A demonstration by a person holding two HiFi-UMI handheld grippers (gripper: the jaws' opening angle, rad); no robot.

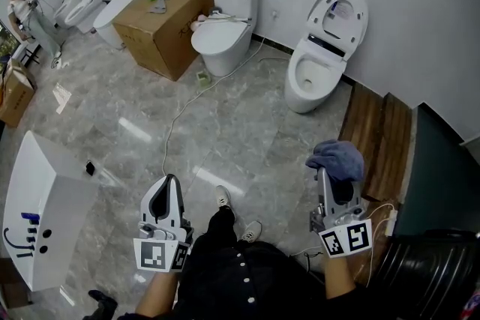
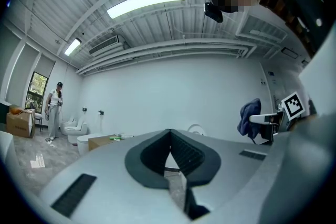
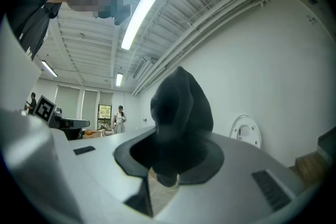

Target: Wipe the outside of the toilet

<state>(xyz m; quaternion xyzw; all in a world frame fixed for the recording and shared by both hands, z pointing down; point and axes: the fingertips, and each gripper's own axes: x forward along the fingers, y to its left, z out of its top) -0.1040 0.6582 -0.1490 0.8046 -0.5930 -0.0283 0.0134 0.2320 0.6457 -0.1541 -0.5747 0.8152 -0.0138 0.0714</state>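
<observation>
A white toilet [image 1: 319,67] with its lid raised stands against the far wall; its round lid [image 3: 245,129] shows small in the right gripper view. My right gripper [image 1: 331,174] is held low at the right, pointing toward that toilet and well short of it. It is shut on a dark blue cloth [image 1: 339,158], which bunches up above the jaws [image 3: 180,105]. My left gripper [image 1: 168,182] hangs at the lower left over the marble floor, shut with nothing in it; its pads [image 2: 181,152] meet at the tip.
A second white toilet [image 1: 222,37] with a closed lid stands next to a cardboard box [image 1: 161,26]. A cable [image 1: 176,116] runs across the floor. A white basin unit [image 1: 37,206] lies at the left, wooden boards [image 1: 379,131] at the right. A person [image 1: 26,15] stands far left.
</observation>
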